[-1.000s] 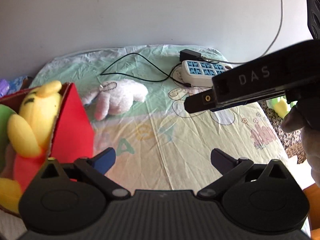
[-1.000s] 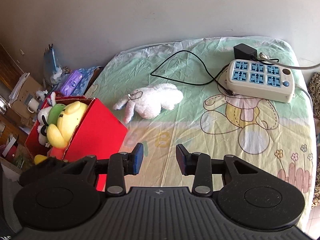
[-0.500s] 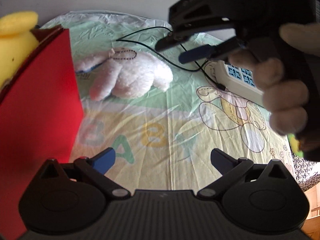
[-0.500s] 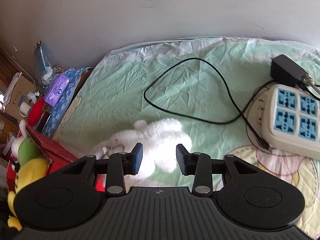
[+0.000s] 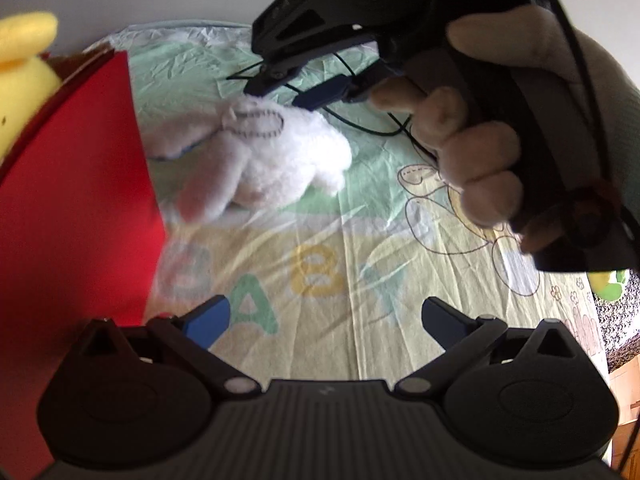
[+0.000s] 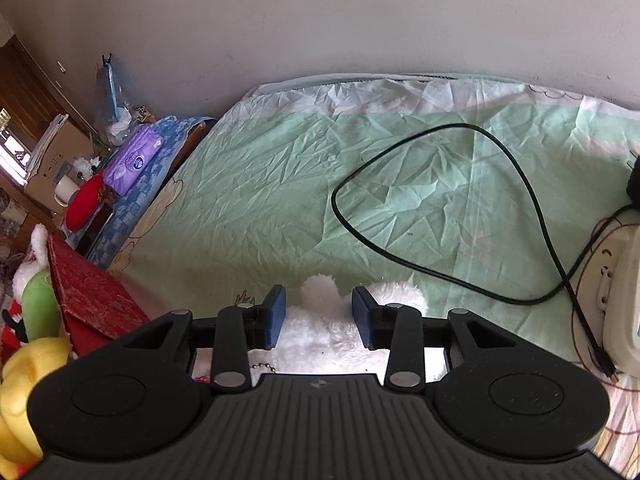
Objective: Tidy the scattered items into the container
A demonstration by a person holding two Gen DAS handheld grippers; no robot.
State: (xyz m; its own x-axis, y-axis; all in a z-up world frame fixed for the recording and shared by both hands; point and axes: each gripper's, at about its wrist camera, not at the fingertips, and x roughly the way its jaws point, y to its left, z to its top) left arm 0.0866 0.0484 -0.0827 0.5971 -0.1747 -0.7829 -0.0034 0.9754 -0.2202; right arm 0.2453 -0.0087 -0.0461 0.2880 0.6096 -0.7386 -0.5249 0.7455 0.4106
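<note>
Two blue pads of the right claw (image 6: pixel 319 317) stand apart astride the white plush rabbit (image 5: pixel 256 160), apparently set to pinch it. The left claw (image 5: pixel 324 320) gapes wide, holding nothing. The rabbit lies on the bed (image 6: pixel 272 184) beside the red box (image 5: pixel 72 208); a black cable (image 6: pixel 516 168) loops just beyond.

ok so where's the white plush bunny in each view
Left wrist view: the white plush bunny lies left of centre on the bed sheet, right of the red box, with the right gripper just above it.
Right wrist view: the bunny is at bottom centre, between the open jaws.
Shared landmark: the black cable looping across the sheet.
</note>
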